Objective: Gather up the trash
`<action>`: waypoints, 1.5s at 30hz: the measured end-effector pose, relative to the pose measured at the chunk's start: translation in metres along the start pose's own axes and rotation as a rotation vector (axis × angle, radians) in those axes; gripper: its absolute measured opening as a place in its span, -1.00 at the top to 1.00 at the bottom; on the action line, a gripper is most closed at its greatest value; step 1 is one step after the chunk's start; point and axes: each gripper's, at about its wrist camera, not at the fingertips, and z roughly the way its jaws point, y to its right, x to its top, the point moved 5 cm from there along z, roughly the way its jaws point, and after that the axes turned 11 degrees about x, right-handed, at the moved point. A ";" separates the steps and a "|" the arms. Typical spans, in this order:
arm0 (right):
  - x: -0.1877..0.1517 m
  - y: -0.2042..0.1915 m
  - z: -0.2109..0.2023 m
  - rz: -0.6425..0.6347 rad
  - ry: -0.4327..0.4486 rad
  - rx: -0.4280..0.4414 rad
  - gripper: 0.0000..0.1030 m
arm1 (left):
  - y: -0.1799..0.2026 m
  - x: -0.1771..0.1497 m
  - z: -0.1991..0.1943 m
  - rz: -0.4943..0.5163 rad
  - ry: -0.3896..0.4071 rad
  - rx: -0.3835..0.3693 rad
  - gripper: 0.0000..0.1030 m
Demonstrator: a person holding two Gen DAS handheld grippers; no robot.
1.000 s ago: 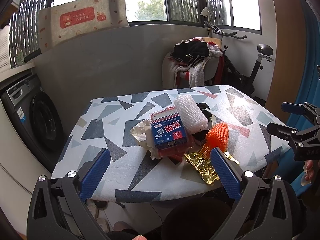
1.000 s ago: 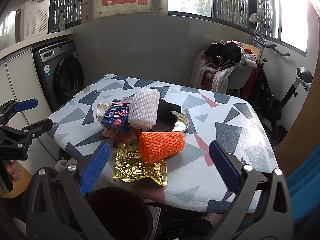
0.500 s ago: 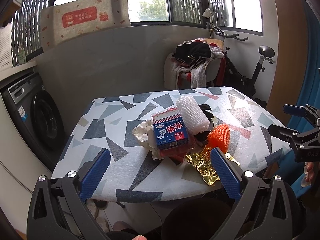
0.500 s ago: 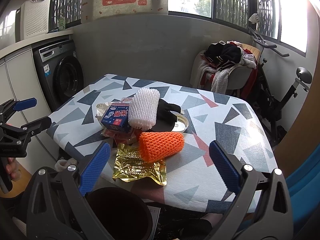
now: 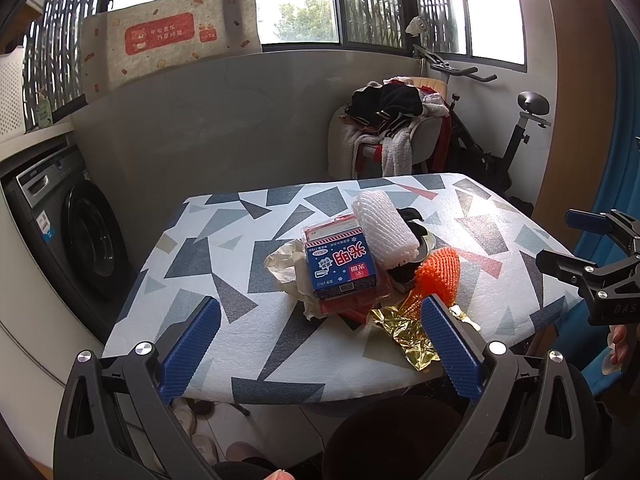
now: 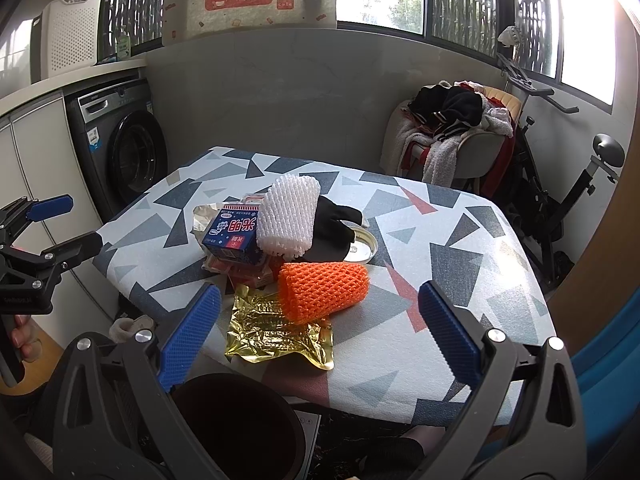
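Observation:
A heap of trash lies mid-table: a blue milk carton, a white foam net, an orange foam net, a gold foil wrapper, crumpled paper, a black rag and a metal lid. My left gripper is open and empty, short of the near table edge. My right gripper is open and empty, with the foil and orange net between its fingers' line of sight. A dark bin stands below the table edge.
The table has a geometric-patterned cover. A washing machine stands at the left, a chair heaped with clothes behind the table, and an exercise bike at the right. Slippers lie on the floor.
The left gripper has shifted slightly, so the table sits a little higher in its view. The right gripper and the trash have not visibly moved.

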 end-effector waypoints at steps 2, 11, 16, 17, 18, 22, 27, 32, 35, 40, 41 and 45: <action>0.000 0.000 0.000 0.000 0.000 0.000 -0.89 | 0.000 0.000 0.000 -0.001 0.000 -0.001 -0.91; 0.000 0.000 0.000 0.001 0.000 0.000 -0.89 | 0.000 0.000 0.000 0.000 -0.001 -0.001 -0.91; 0.000 0.000 0.000 0.000 0.000 -0.001 -0.89 | 0.000 0.000 0.000 0.001 0.001 -0.001 -0.91; 0.000 0.000 0.000 0.001 0.000 -0.001 -0.89 | 0.000 0.000 0.000 0.001 0.000 -0.001 -0.91; 0.000 0.000 0.000 0.000 -0.001 -0.001 -0.89 | 0.000 0.000 0.000 0.000 0.000 -0.001 -0.91; 0.000 0.000 0.000 0.000 -0.001 0.000 -0.89 | 0.000 0.000 0.000 0.000 0.000 -0.001 -0.91; 0.000 0.000 0.000 0.000 -0.001 -0.001 -0.89 | 0.000 0.000 0.000 0.000 0.000 -0.001 -0.91; 0.000 0.000 0.000 -0.002 -0.003 0.001 -0.89 | 0.000 0.000 0.000 -0.001 0.002 -0.010 -0.91; -0.003 0.000 0.001 -0.002 0.003 -0.002 -0.89 | -0.003 -0.001 0.005 -0.026 -0.019 -0.064 -0.91; -0.012 0.004 0.006 0.037 0.016 0.032 -0.89 | -0.013 -0.008 0.015 -0.062 -0.027 -0.058 -0.91; -0.014 0.005 0.009 0.041 0.013 0.036 -0.89 | -0.014 -0.010 0.017 -0.056 -0.028 -0.052 -0.91; -0.022 0.008 0.020 0.066 0.004 0.047 -0.89 | -0.014 -0.016 0.027 -0.018 -0.026 -0.005 -0.91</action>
